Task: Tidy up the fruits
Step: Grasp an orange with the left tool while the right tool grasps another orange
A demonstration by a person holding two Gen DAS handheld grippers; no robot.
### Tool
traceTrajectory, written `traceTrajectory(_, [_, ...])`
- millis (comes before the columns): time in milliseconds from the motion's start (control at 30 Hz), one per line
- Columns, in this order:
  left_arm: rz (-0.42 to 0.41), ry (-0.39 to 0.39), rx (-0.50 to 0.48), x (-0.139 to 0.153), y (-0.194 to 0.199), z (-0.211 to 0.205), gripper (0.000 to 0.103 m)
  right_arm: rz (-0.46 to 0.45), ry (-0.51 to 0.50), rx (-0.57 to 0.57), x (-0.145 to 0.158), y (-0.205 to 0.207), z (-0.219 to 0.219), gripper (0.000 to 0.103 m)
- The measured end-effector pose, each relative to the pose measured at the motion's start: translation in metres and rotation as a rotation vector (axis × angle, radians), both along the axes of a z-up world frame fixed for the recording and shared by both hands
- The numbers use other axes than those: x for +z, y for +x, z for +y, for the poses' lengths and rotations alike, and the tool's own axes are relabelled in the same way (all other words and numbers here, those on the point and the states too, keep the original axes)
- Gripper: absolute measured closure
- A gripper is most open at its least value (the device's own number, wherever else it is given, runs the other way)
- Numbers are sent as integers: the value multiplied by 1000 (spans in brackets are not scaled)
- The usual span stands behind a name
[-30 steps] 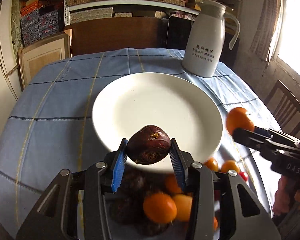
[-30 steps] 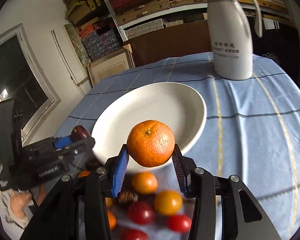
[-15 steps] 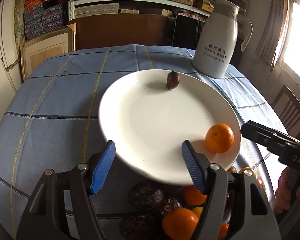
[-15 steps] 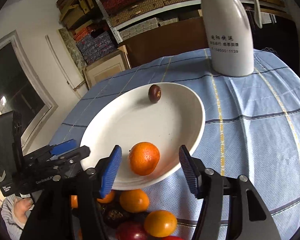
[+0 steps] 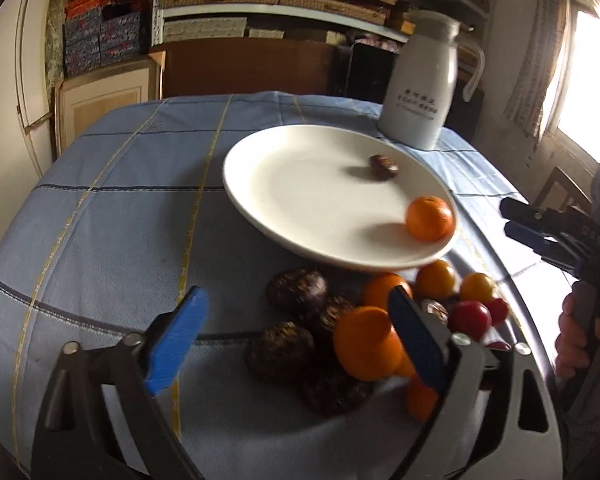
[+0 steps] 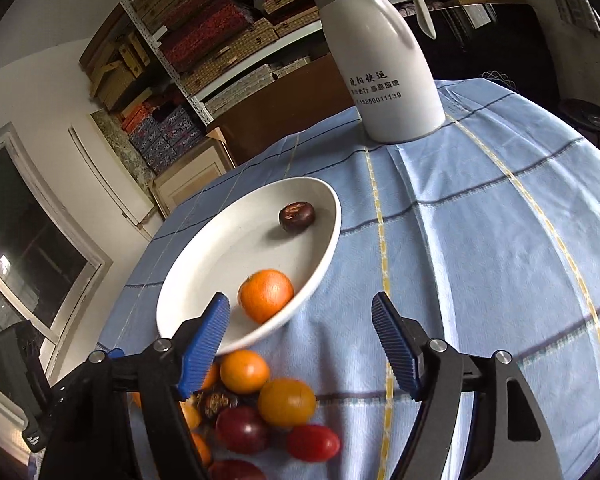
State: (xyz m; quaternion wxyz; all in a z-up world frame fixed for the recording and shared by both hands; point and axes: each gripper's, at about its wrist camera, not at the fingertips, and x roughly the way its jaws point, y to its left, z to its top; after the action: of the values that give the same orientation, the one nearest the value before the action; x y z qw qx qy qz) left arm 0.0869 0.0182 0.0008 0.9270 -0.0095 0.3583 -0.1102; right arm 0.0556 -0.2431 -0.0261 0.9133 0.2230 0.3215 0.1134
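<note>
From the left wrist view, I saw my left gripper [image 5: 296, 340] with its fingers wide and nothing between them; they had just been opening. Past them a heap of loose fruit [image 5: 364, 320] lay on the blue checked counter [image 5: 120, 220]. At 12 o'clock from the heap sat the white plate [image 5: 300, 184]. A dark passion fruit [image 5: 384, 167] rested near the plate's 1 o'clock rim, its long axis running roughly 9 to 3. An orange [image 5: 429, 218] sat at the 4 o'clock rim, stem end up. The white jug [image 5: 420, 92] stood beyond, at 1 o'clock.

From the right wrist view, my right gripper [image 6: 300, 344] had also just been opening, its fingers apart and empty. The orange [image 6: 265, 295] lay just ahead at 11 o'clock, the passion fruit [image 6: 297, 217] farther along the plate [image 6: 220, 256].
</note>
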Motion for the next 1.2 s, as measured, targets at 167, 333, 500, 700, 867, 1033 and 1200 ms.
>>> traceTrajectory(167, [-12, -9, -32, -2, -20, -8, 12, -14, -52, 14, -4, -24, 12, 24])
traceTrajectory(333, [-8, 64, -53, -9, -23, -23, 12, -35, -104, 22, -3, -36, 19, 24])
traceTrajectory(500, [-10, 95, -82, -12, -16, -33, 29, -17, -120, 10, -4, -37, 19, 24])
traceTrajectory(700, [2, 47, -91, -10, -8, -27, 34, 5, -111, 8, -7, -34, 17, 24])
traceTrajectory(867, [28, -25, -132, -12, -3, -25, 51, 9, -125, 13, -8, -33, 19, 24])
traceTrajectory(1033, [39, -40, -142, -13, -4, -24, 55, 12, -124, 13, -8, -32, 18, 24])
traceTrajectory(1200, [31, -66, -78, -10, -9, -5, 65, 22, -113, 0, -8, -32, 15, 24])
